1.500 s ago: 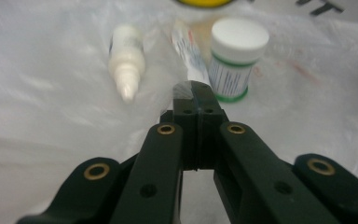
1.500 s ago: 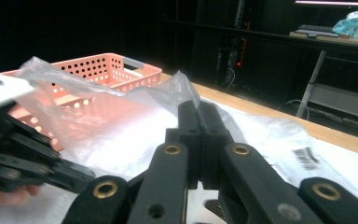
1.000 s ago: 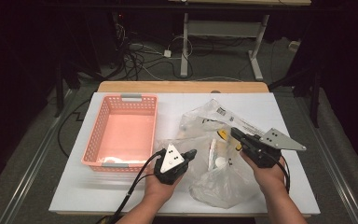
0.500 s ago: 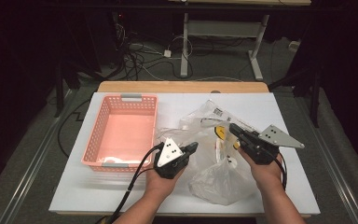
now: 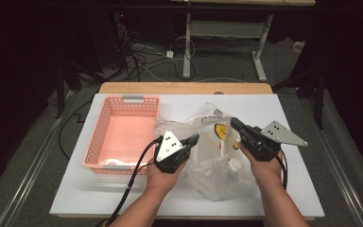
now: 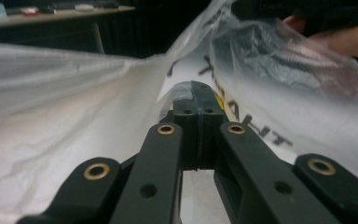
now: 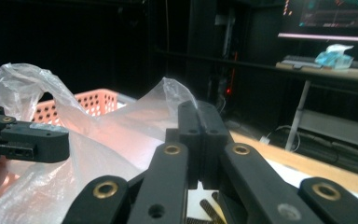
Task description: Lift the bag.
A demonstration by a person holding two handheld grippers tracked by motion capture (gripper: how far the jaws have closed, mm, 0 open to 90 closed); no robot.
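Change: left gripper (image 5: 194, 139) has lifted its edge of the plastic bag (image 5: 217, 170).
Jaws: both pinch bag film; right gripper (image 5: 234, 124) too.
Meaning: mouth probably opening.

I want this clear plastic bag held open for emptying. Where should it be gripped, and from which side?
Grip the clear plastic bag by the thin film at its mouth rim, one edge from each side, as the shut left hand-held gripper and right hand-held gripper do; the loose film bunches there.
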